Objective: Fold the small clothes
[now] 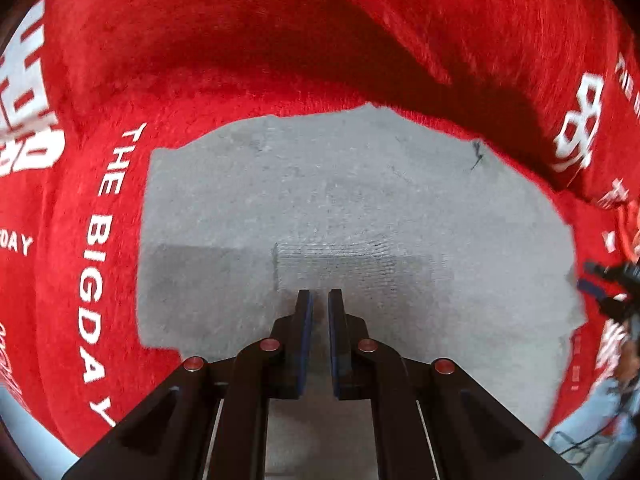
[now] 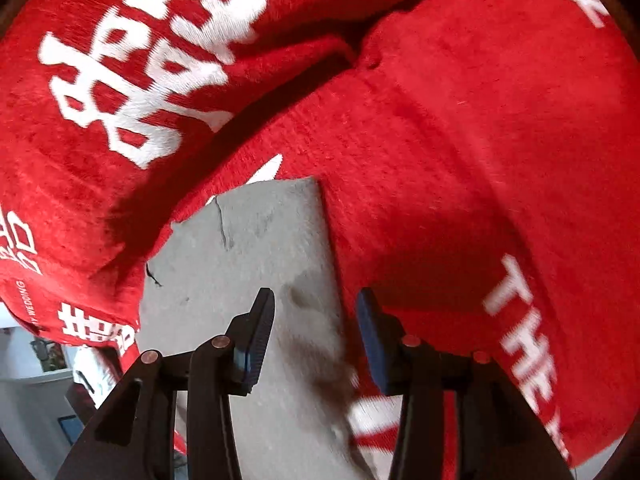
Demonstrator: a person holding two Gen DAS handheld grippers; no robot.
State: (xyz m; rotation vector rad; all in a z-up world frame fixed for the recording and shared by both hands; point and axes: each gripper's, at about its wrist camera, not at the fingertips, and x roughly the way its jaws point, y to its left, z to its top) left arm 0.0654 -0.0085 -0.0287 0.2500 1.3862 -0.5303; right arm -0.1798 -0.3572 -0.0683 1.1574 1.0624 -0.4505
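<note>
A grey knit garment (image 1: 352,200) lies flat on a red fleece blanket (image 1: 240,60) printed with white letters. My left gripper (image 1: 319,300) hovers over the garment's near part, its jaws almost together with a thin gap and nothing between them. In the right wrist view the same grey garment (image 2: 260,248) lies under my right gripper (image 2: 316,304), which is open; its left finger is over the grey cloth and its right finger sits at the garment's right edge over the red blanket (image 2: 460,120). My right gripper also shows at the left view's right edge (image 1: 608,284).
The red blanket covers the whole work surface and bunches into folds at the back in both views. A floor and some room clutter (image 2: 52,360) show past the blanket's edge at the lower left of the right wrist view.
</note>
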